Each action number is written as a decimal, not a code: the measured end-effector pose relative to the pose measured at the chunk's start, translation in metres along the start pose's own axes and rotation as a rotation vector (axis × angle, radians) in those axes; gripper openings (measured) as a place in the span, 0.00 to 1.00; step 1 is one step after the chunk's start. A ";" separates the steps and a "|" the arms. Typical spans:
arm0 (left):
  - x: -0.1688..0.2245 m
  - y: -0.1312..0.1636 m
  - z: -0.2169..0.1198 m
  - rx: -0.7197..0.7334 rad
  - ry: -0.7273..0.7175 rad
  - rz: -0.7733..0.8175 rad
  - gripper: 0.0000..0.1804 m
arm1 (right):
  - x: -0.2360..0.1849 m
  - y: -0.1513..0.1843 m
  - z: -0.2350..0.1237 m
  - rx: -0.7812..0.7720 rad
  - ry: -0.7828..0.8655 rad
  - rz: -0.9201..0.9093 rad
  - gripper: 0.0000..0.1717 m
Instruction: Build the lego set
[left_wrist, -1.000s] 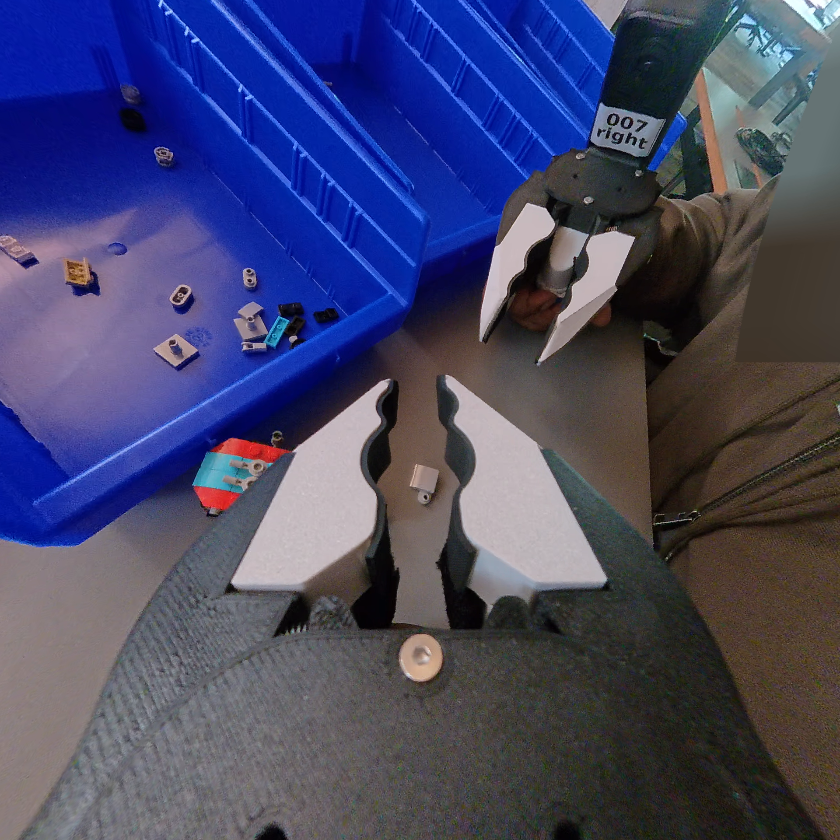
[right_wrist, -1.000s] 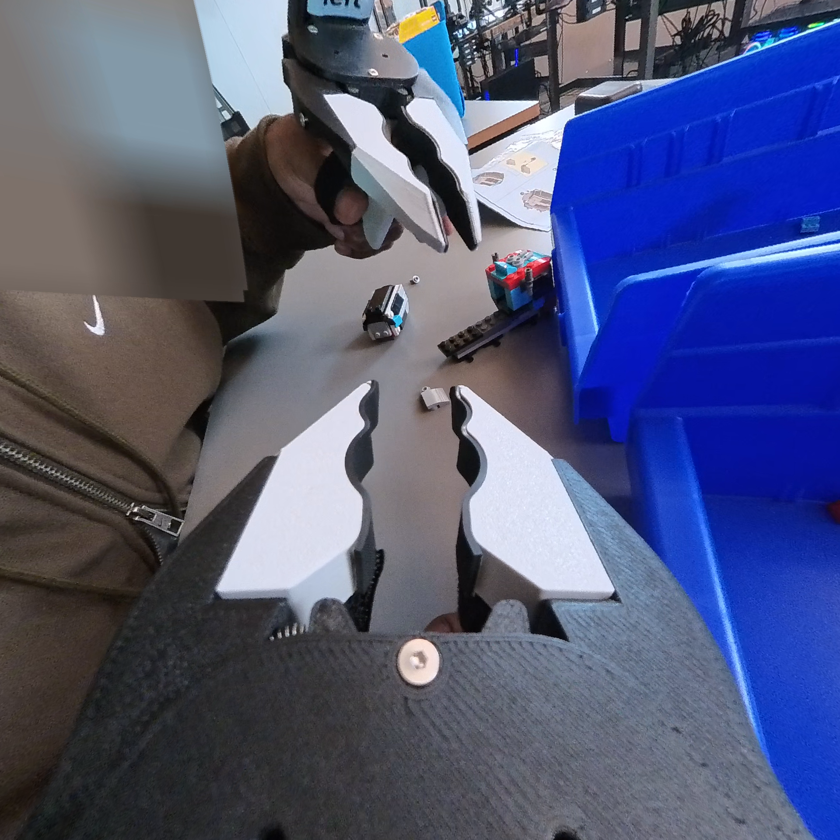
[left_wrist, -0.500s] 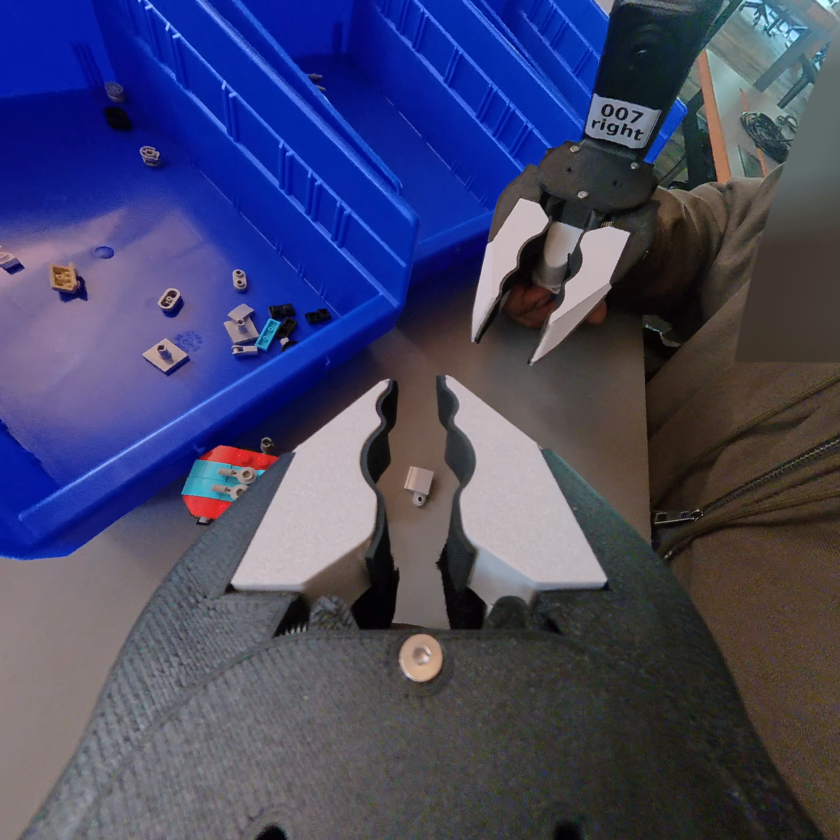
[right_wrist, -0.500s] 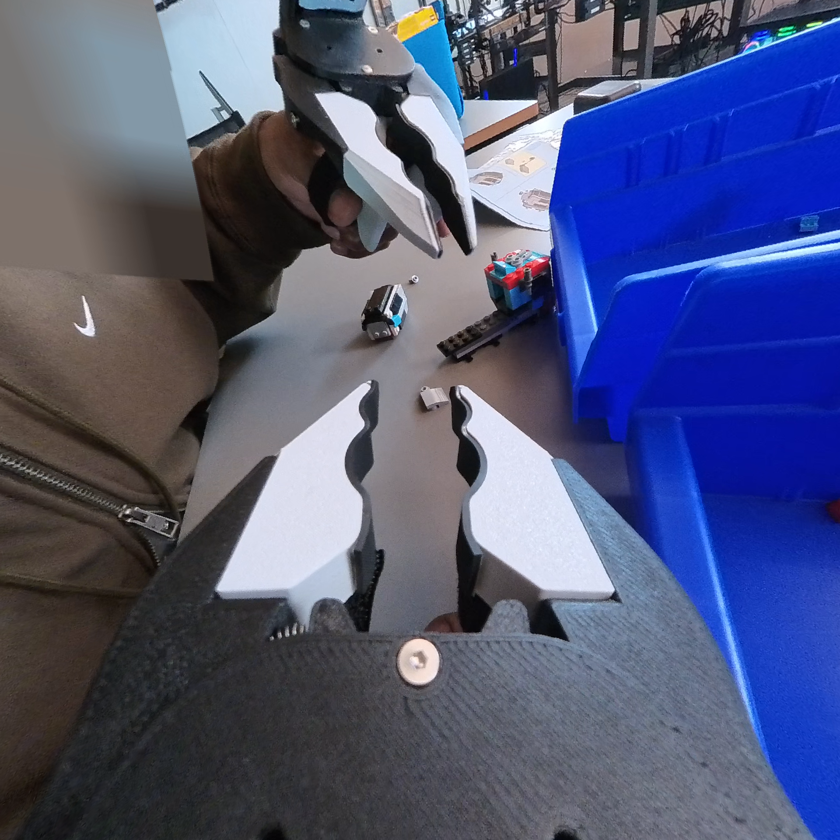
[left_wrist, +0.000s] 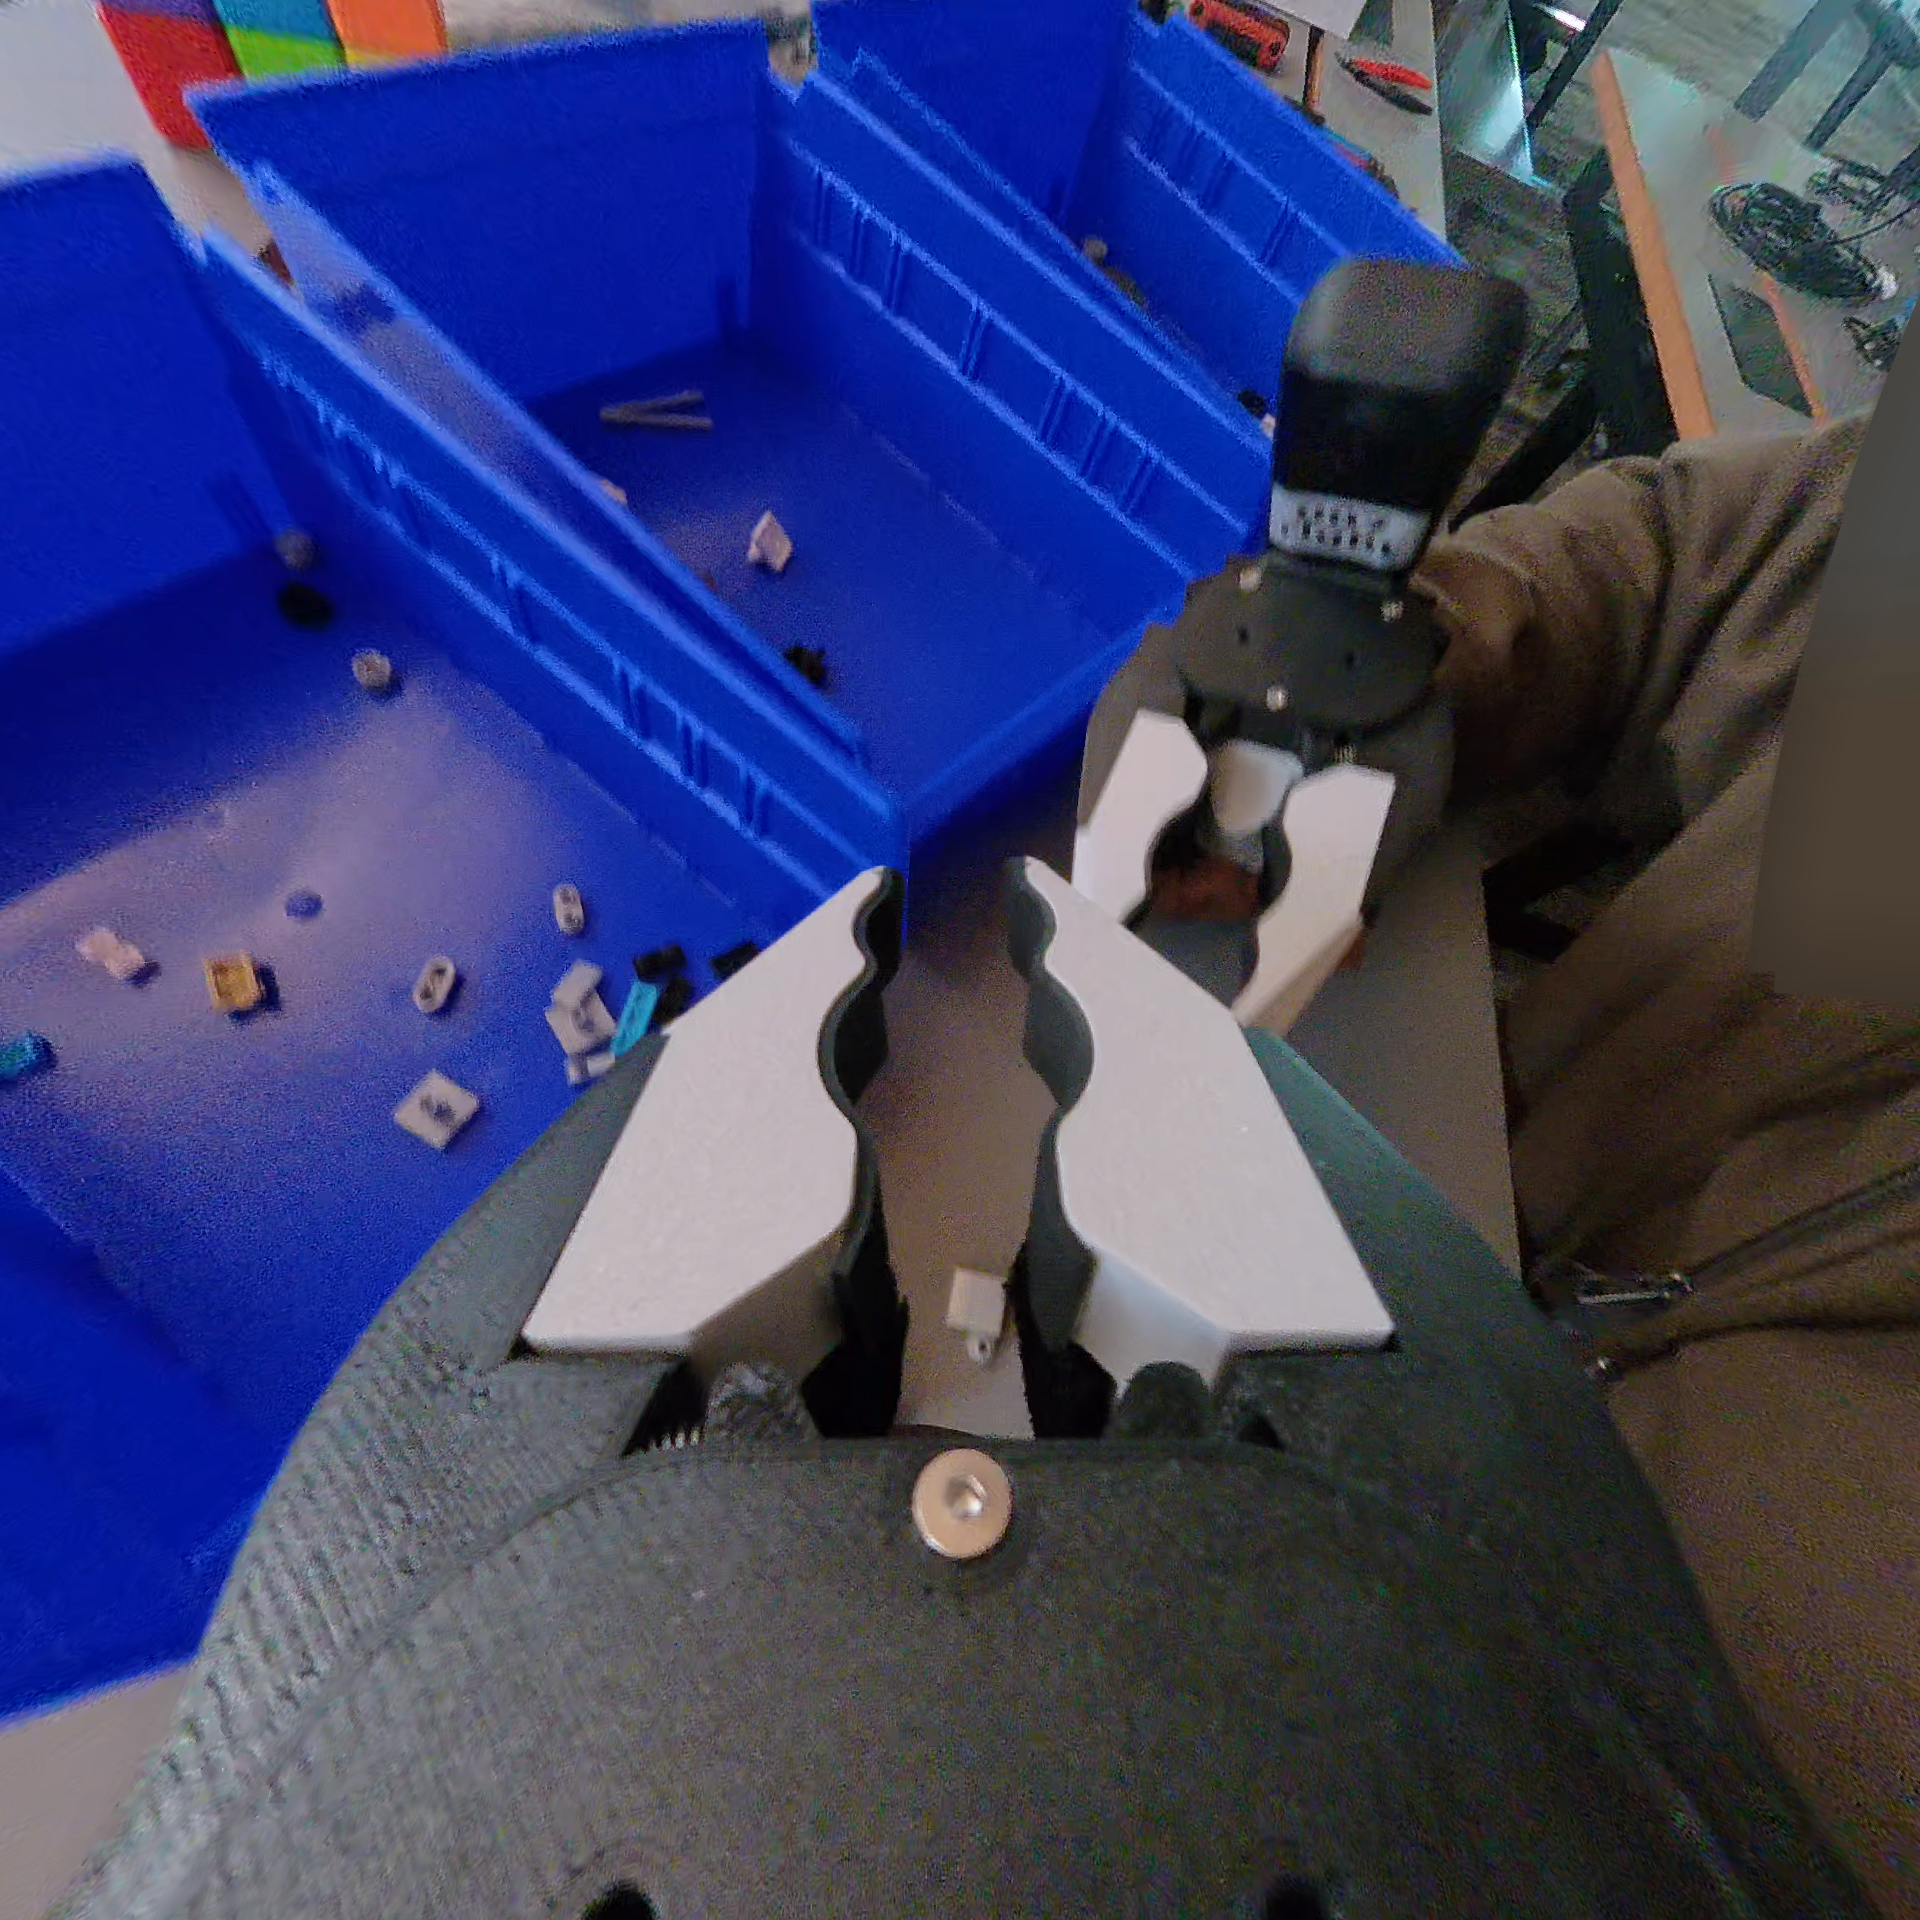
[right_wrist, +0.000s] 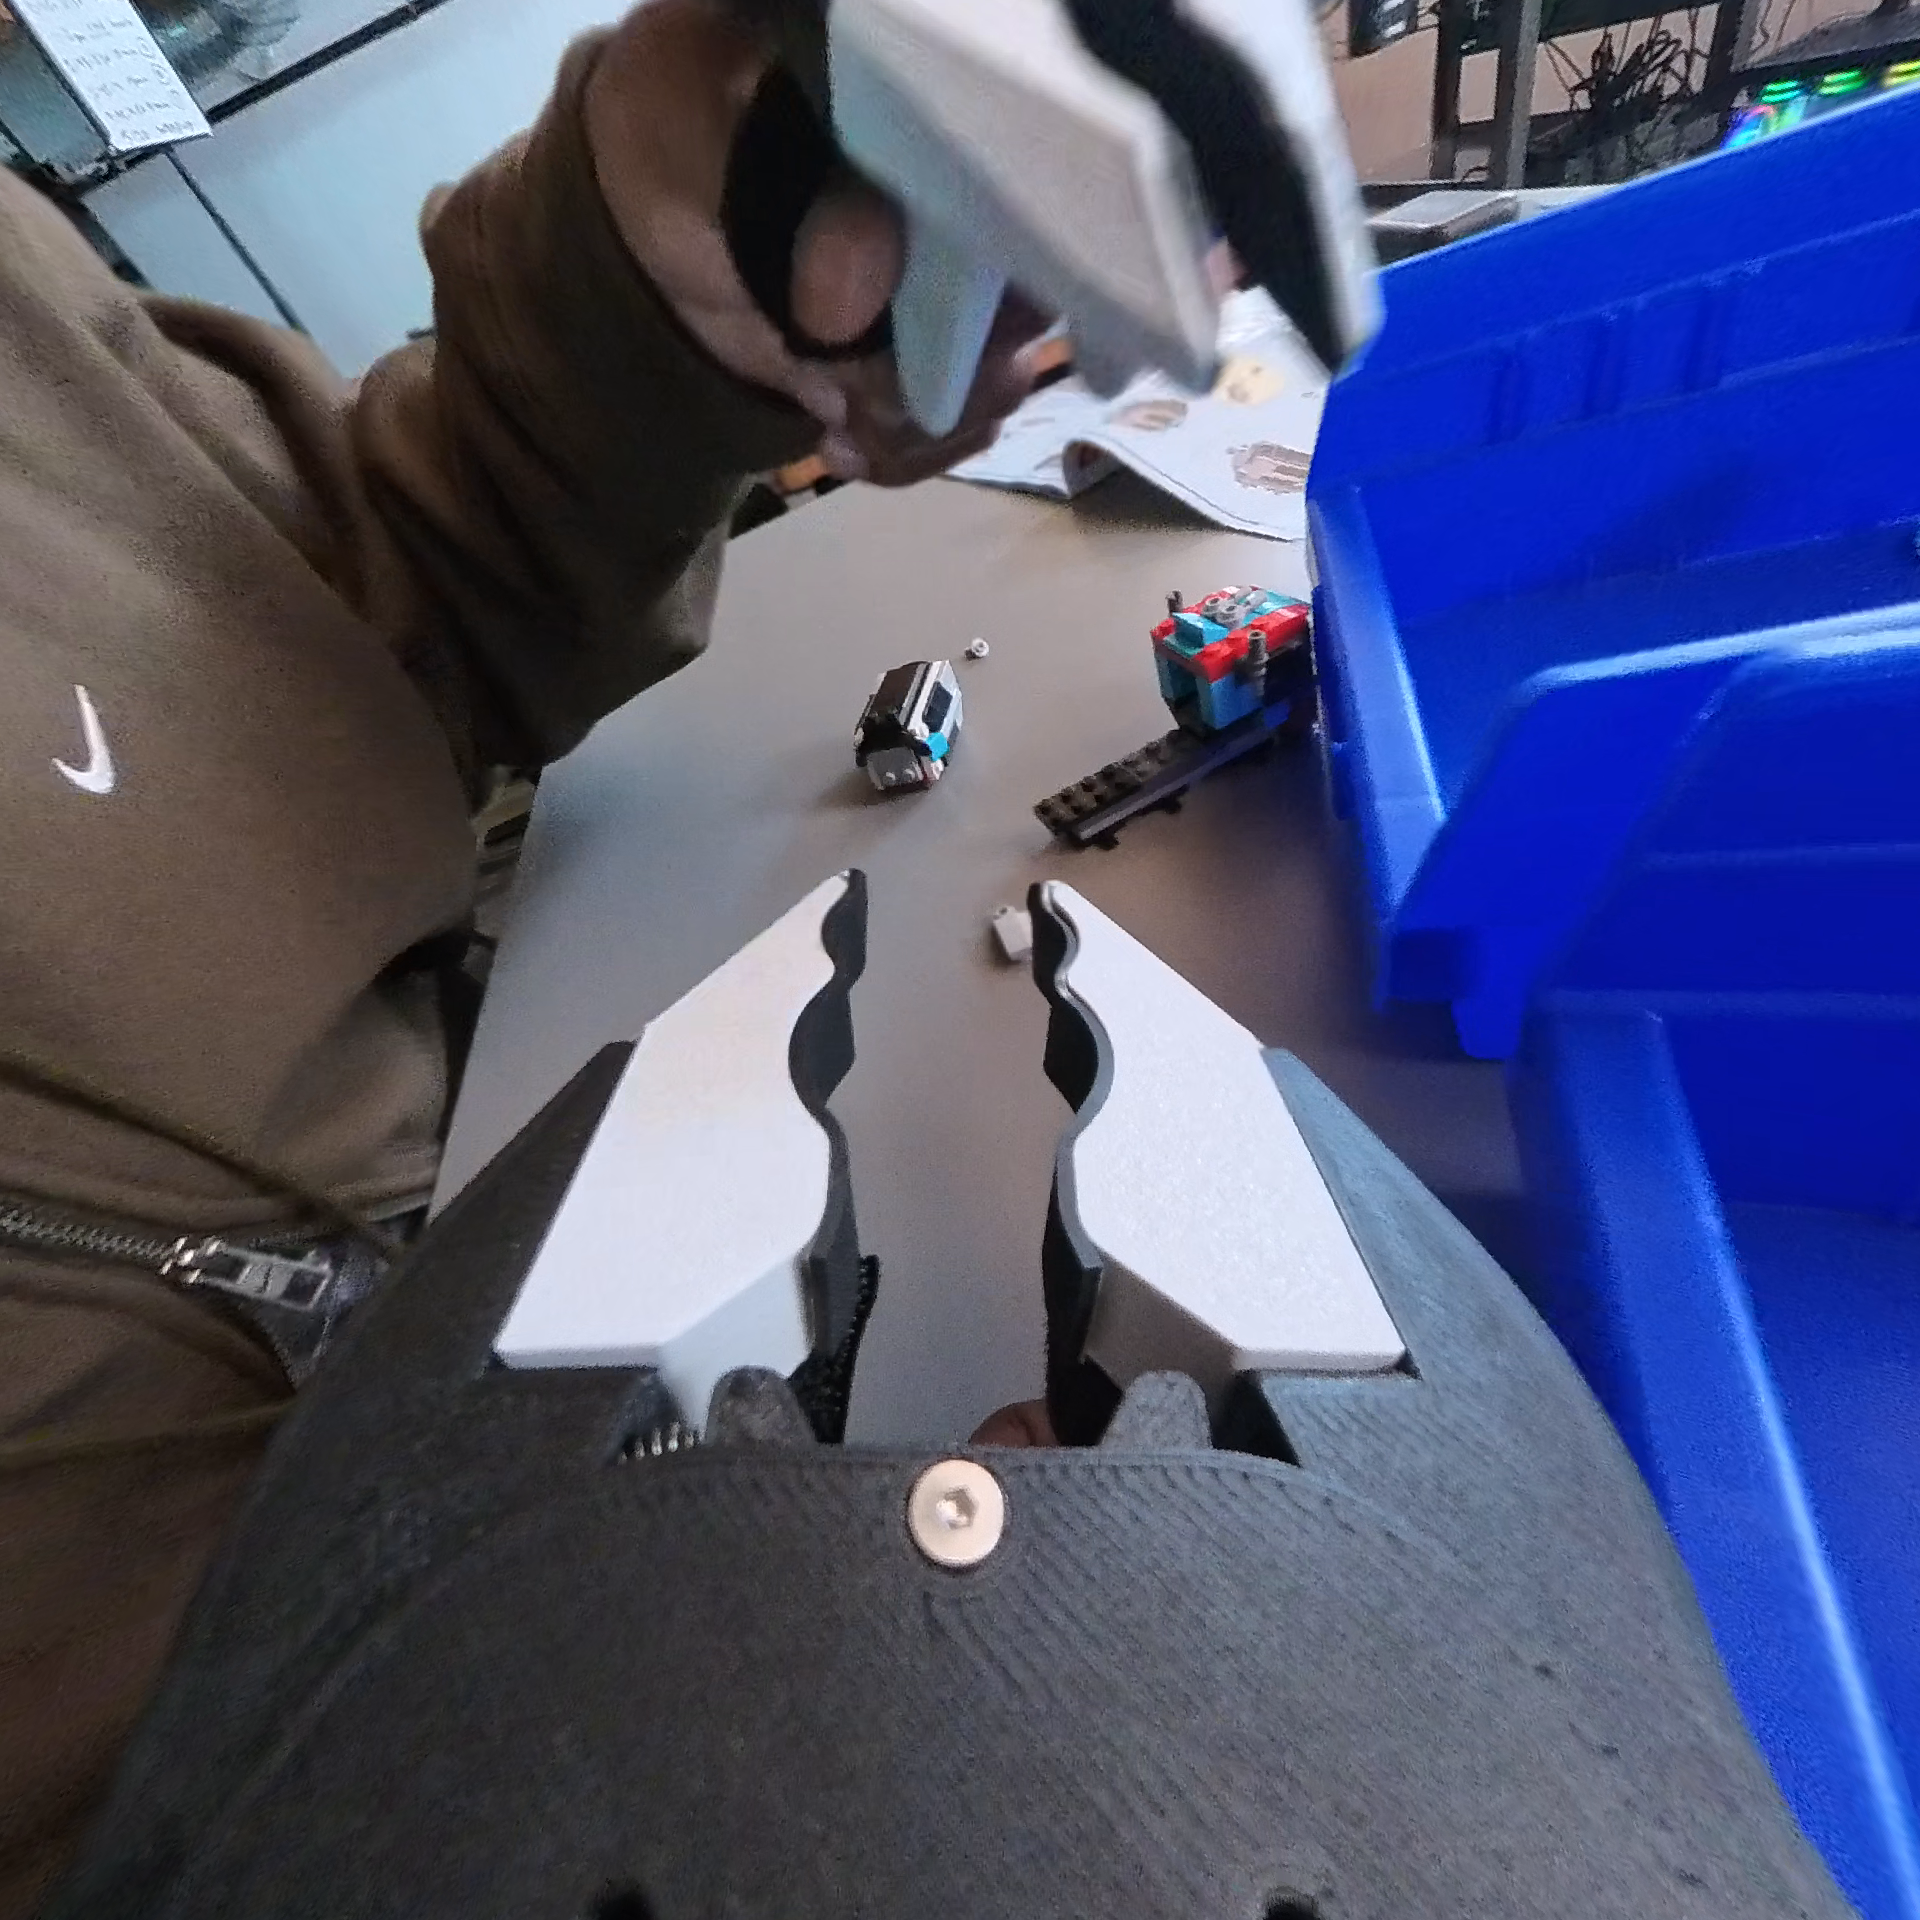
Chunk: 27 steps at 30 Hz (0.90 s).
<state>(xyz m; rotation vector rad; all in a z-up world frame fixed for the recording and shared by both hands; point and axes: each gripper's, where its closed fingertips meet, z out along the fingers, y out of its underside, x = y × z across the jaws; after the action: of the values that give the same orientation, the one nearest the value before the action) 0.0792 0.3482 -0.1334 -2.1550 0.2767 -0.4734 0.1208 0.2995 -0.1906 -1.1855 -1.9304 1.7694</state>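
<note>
Both tools were empty here.

Left gripper (left_wrist: 951, 883): fingers parted a little, nothing between the pads. It hung above the table (right_wrist: 675, 831), tips over the near corner of the middle blue bin (left_wrist: 935, 644). Through the gap, down by the finger roots, I could see the small grey piece (left_wrist: 977, 1304) lying on the table. It was under the tool, not in it. The left wrist view was smeared, so I wouldn't trust its fine detail.

Right gripper (right_wrist: 945, 894): spread wider, also bare, low over the table. From its own camera the same grey piece sat just beside the inner edge of its right-hand fingertip (right_wrist: 1049, 914), off-centre in the gap. I couldn't tell whether the two touched.

Around them:
- nearest bin (left_wrist: 156, 727) held loose small parts in grey, black, tan and teal
- the middle bin held only a few bits
- a black, white and teal mini build (right_wrist: 909, 727) stood in the open, with a tiny grey stud (right_wrist: 975, 649) just beyond it
- a red and teal build (right_wrist: 1226, 655) sat on a black studded plate (right_wrist: 1132, 790) against the bin wall
- an open booklet (right_wrist: 1174, 447) lay farther back

My read on handling: the grey piece was small, light and lay flat. A pad meeting it off-centre would likely skate it across the table. With the piece centred between both pads, they would likely bear evenly on its sides.
</note>
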 end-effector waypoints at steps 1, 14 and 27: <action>0.000 -0.011 0.005 0.003 -0.002 0.016 0.12 | -0.003 0.000 0.003 -0.004 -0.010 -0.006 0.19; 0.019 -0.033 0.050 -0.178 0.021 0.169 0.15 | -0.063 0.021 0.027 -0.097 -0.160 -0.118 0.19; 0.001 -0.040 0.061 -0.204 -0.033 0.169 0.15 | -0.070 0.025 0.028 -0.119 -0.183 -0.132 0.19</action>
<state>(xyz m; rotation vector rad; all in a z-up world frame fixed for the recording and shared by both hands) 0.1075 0.4155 -0.1328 -2.3101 0.5029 -0.3242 0.1557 0.2289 -0.1973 -0.9343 -2.1909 1.7689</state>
